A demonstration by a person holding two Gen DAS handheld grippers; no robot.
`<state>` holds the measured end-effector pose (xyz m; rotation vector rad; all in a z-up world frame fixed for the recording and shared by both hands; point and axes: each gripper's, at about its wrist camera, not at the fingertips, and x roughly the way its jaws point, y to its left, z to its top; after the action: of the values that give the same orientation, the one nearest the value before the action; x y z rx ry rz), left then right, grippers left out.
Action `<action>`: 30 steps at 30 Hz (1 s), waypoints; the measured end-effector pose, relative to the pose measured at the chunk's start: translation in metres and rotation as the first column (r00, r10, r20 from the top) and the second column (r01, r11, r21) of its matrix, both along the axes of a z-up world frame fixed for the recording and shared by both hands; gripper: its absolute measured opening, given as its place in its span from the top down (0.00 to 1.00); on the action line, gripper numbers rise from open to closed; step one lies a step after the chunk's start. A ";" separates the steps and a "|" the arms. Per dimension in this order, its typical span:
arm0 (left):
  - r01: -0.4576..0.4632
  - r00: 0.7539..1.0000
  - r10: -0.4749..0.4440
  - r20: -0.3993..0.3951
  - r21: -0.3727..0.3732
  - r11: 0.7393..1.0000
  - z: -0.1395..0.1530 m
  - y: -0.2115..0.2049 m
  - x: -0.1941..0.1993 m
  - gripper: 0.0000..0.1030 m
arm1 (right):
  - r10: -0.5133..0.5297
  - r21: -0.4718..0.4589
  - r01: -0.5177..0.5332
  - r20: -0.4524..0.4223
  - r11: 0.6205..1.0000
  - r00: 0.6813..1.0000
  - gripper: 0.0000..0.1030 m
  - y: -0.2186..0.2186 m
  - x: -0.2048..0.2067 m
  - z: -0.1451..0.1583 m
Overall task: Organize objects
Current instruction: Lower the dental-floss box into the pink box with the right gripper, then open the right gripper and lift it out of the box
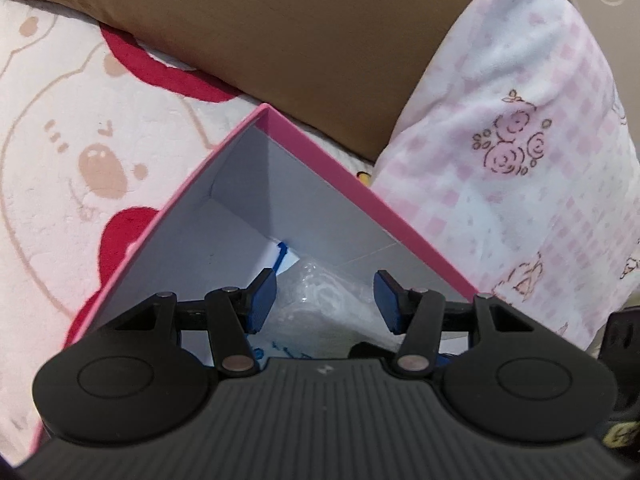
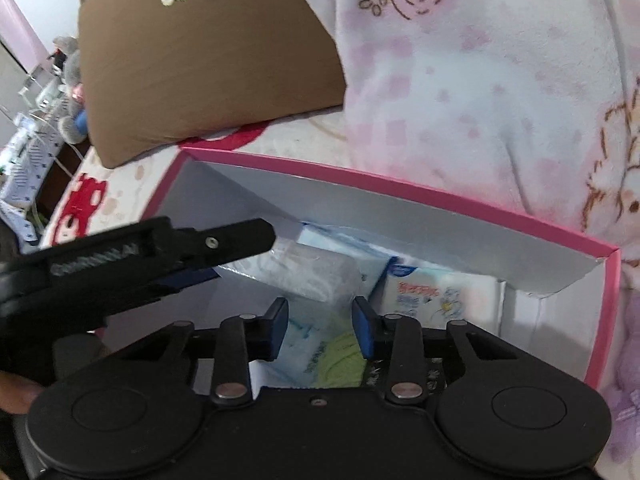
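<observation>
Item: pink-rimmed box (image 2: 440, 196), open, white inside, resting on a patterned bedspread (image 1: 60, 160) between a brown cushion (image 1: 280, 40) and a pink-checked pillow (image 1: 520, 120).

Contents: several soft tissue packs. A clear-wrapped pack (image 2: 304, 272) lies mid-floor, long axis running roughly from the left wall toward the right wall. A printed pack (image 2: 436, 296) sits at the box's far right corner. A pack with a green patch (image 2: 332, 356) lies against the near wall.

Right gripper (image 2: 320, 326): inside the box, pointing steeply down. Jaws partly apart with the green-patched pack directly below and between them; the pads do not visibly press it.

Left gripper (image 1: 324, 300): reaching in over the left wall, jaws half apart, the clear-wrapped pack just ahead between them, not pinched.

Judgement: the right gripper is nearer the green-patched pack.
</observation>
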<state>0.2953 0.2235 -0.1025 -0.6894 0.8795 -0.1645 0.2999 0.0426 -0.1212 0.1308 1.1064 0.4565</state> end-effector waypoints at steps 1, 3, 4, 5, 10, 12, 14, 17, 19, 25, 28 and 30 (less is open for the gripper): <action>0.003 1.000 -0.003 0.005 0.003 1.000 0.000 -0.001 0.001 0.50 | -0.006 -0.018 0.006 0.011 1.000 1.000 0.61 0.002 0.000 -0.001; -0.003 1.000 0.002 0.012 0.022 1.000 0.001 -0.004 0.003 0.50 | -0.018 -0.031 0.019 0.025 0.999 1.000 0.61 0.004 0.001 -0.004; -0.008 1.000 0.007 0.018 0.029 1.000 0.001 -0.005 0.004 0.50 | -0.028 -0.028 0.029 0.028 0.999 0.999 0.61 0.004 0.002 -0.005; -0.012 1.000 0.012 0.023 0.031 0.999 0.000 -0.005 0.005 0.50 | -0.041 -0.024 0.042 0.031 0.999 0.999 0.61 0.004 0.003 -0.006; -0.026 0.999 0.025 0.021 0.053 0.998 0.004 -0.005 0.007 0.48 | -0.076 -0.022 0.076 0.005 0.997 0.997 0.61 0.002 0.012 -0.013; -0.019 1.000 0.017 0.020 0.081 0.997 0.007 -0.009 0.006 0.46 | -0.079 -0.011 0.078 -0.006 0.997 0.997 0.60 0.003 0.014 -0.016; -0.003 1.000 0.002 0.016 0.095 0.995 0.008 -0.012 0.006 0.46 | -0.069 -0.019 0.070 0.007 0.997 0.998 0.59 0.005 0.013 -0.016; -0.022 1.000 0.021 0.006 0.170 0.985 0.006 -0.019 0.008 0.46 | -0.069 -0.011 0.069 0.021 0.998 0.997 0.55 0.006 0.013 -0.017; -0.035 0.999 0.037 -0.009 0.203 0.978 0.004 -0.021 0.010 0.48 | -0.063 -0.016 0.064 0.037 0.998 0.997 0.54 0.007 0.011 -0.018; 0.083 0.996 -0.077 -0.033 0.217 0.973 0.005 -0.026 0.010 0.52 | 0.012 -0.067 -0.006 0.090 0.998 0.996 0.51 0.017 0.005 -0.018; 0.087 0.996 -0.081 -0.041 0.181 0.980 0.006 -0.022 0.006 0.52 | 0.022 -0.061 -0.018 0.068 0.998 0.997 0.52 0.011 0.003 -0.013; 0.075 0.997 -0.068 -0.045 0.164 0.984 0.006 -0.018 0.003 0.52 | 0.036 -0.045 -0.034 0.050 0.998 0.998 0.52 0.007 0.001 -0.011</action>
<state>0.2983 0.2056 -0.0960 -0.5073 0.9447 -0.1406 0.3014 0.0500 -0.1325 0.0612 1.0696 0.4647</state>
